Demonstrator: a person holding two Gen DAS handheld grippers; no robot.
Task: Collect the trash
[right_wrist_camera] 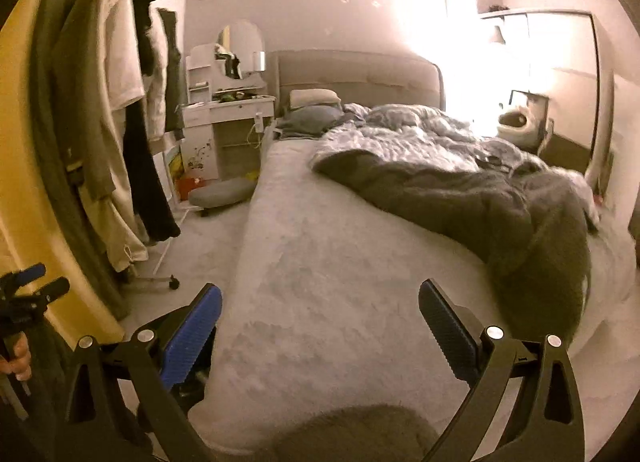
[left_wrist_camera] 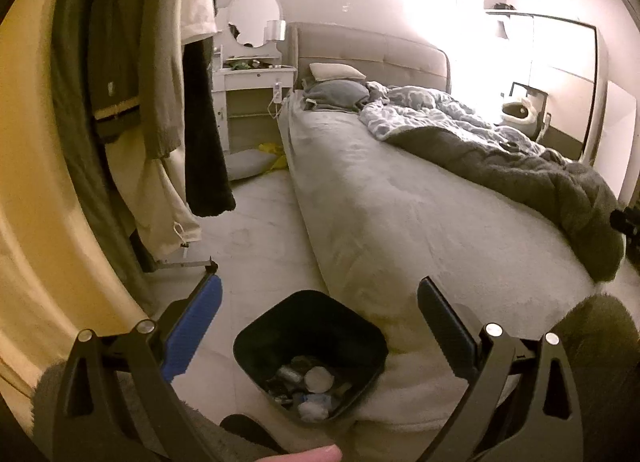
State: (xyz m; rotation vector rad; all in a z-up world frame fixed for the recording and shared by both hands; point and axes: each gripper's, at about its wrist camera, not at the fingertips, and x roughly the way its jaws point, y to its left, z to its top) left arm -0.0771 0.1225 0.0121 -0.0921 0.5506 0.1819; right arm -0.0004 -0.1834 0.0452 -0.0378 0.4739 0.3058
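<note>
A black trash bin (left_wrist_camera: 310, 354) stands on the floor against the foot corner of the bed, with several pieces of trash (left_wrist_camera: 308, 386) inside: a white round lid, wrappers and crumpled tissue. My left gripper (left_wrist_camera: 318, 298) hangs open just above the bin's mouth, nothing between its fingers. My right gripper (right_wrist_camera: 320, 302) is open and empty too, raised over the grey bedsheet (right_wrist_camera: 320, 262) near the bed's foot. In the right wrist view the left gripper (right_wrist_camera: 28, 286) shows at the far left edge, held by a hand (right_wrist_camera: 18, 360).
A bed (left_wrist_camera: 400, 202) with a rumpled grey duvet (right_wrist_camera: 460, 190) fills the right. Clothes hang on a wheeled rack (right_wrist_camera: 120, 122) at the left. A white vanity desk (right_wrist_camera: 228, 110) with a mirror stands at the back, a grey cushion (right_wrist_camera: 220, 190) on the floor before it.
</note>
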